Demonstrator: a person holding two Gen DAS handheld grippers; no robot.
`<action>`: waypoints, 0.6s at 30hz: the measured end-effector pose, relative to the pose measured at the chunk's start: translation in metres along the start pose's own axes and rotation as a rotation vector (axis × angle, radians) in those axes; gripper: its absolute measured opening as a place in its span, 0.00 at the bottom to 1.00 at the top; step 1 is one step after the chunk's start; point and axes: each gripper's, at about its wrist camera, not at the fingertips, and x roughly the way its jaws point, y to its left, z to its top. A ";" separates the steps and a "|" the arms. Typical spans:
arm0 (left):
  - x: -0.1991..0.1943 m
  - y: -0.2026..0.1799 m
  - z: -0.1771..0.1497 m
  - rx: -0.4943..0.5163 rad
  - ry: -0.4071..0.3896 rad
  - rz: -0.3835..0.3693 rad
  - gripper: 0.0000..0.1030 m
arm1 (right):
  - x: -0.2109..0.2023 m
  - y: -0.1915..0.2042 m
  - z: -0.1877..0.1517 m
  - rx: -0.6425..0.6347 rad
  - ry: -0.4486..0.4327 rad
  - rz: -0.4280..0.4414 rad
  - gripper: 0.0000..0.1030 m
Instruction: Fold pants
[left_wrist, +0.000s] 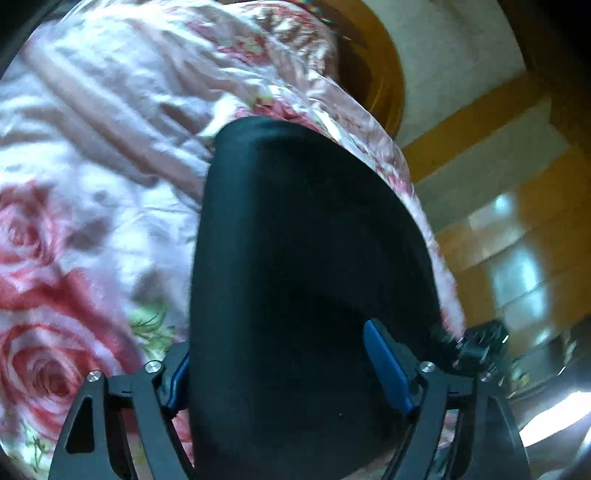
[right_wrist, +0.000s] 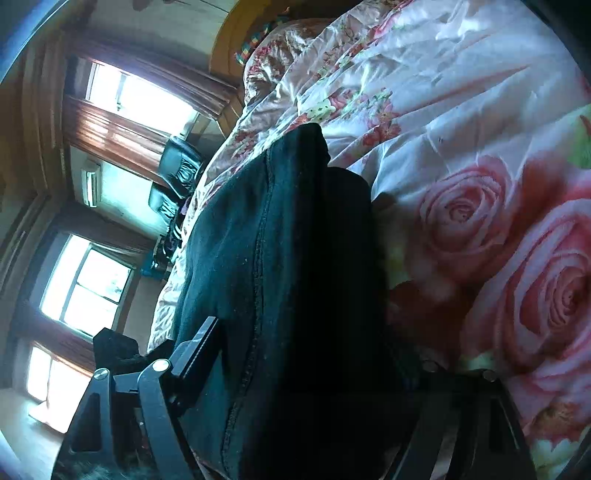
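Your left gripper has its jaws spread wide, and the black pants fill the whole gap between them; the blue pads sit against either side of the cloth, but you cannot tell from the left wrist view whether they press it or only flank it. Your right gripper shows the same picture: the pants run up between the fingers, the left finger lies along the cloth edge, and the right finger is lost in shadow, so whether that gripper clamps cannot be told either. In the right wrist view a stitched seam runs lengthwise up the fabric, and the far end of the garment is folded or bunched into a blunt edge. From both cameras the pants extend forward from the jaws and lie over a bedspread printed with large pink roses; the spread is rumpled into ridges toward its far end. Beyond the bed, the left wrist view shows a curved wooden headboard and wood-trimmed wall panels, blurred. The right wrist view shows bright windows, reddish-brown curtains, a wall air conditioner and a black chair near the bed's edge.
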 end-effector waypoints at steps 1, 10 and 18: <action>0.002 -0.002 -0.001 0.014 0.001 0.005 0.82 | 0.000 -0.001 0.000 -0.001 0.001 0.001 0.79; -0.015 -0.035 -0.021 0.134 -0.064 0.061 0.47 | -0.010 0.001 -0.002 -0.068 0.040 -0.005 0.58; -0.021 -0.035 -0.031 0.129 -0.083 0.073 0.62 | -0.012 -0.003 0.001 -0.049 0.063 0.018 0.61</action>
